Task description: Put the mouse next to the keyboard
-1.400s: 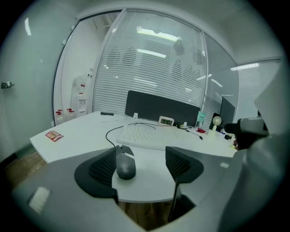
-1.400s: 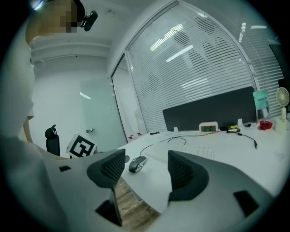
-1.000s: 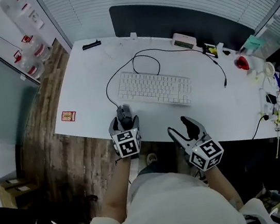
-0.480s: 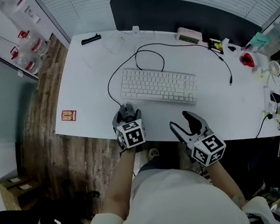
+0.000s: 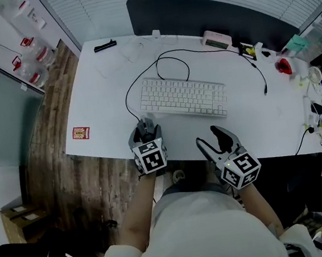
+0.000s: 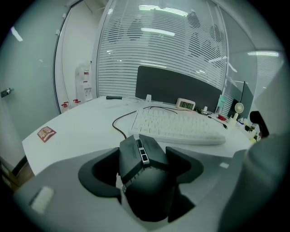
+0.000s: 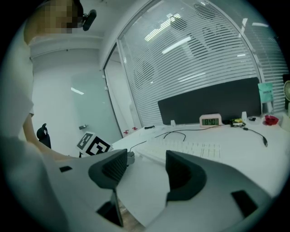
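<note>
A black wired mouse (image 5: pixel 144 127) lies near the front edge of the white table (image 5: pixel 102 97), left of and below the white keyboard (image 5: pixel 183 96). My left gripper (image 5: pixel 146 134) straddles it and its jaws are closing; in the left gripper view the mouse (image 6: pixel 144 172) fills the gap and both pads touch its sides, with the keyboard (image 6: pixel 179 126) just beyond. My right gripper (image 5: pixel 213 139) hovers at the table's front edge below the keyboard. Its jaws are closing slightly, and the gap in my right gripper (image 7: pixel 145 170) holds nothing.
The mouse's cable (image 5: pixel 128 103) loops up past the keyboard's left end. A clock (image 5: pixel 216 42), a black bar (image 5: pixel 104 45) and a second cable (image 5: pixel 261 80) lie at the back. Small clutter (image 5: pixel 313 81) crowds the right end. A red sticker (image 5: pixel 80 133) marks the left corner.
The left gripper's jaws have narrowed around the mouse. The head view has shifted slightly; the mouse and the right gripper sit almost where they were.
</note>
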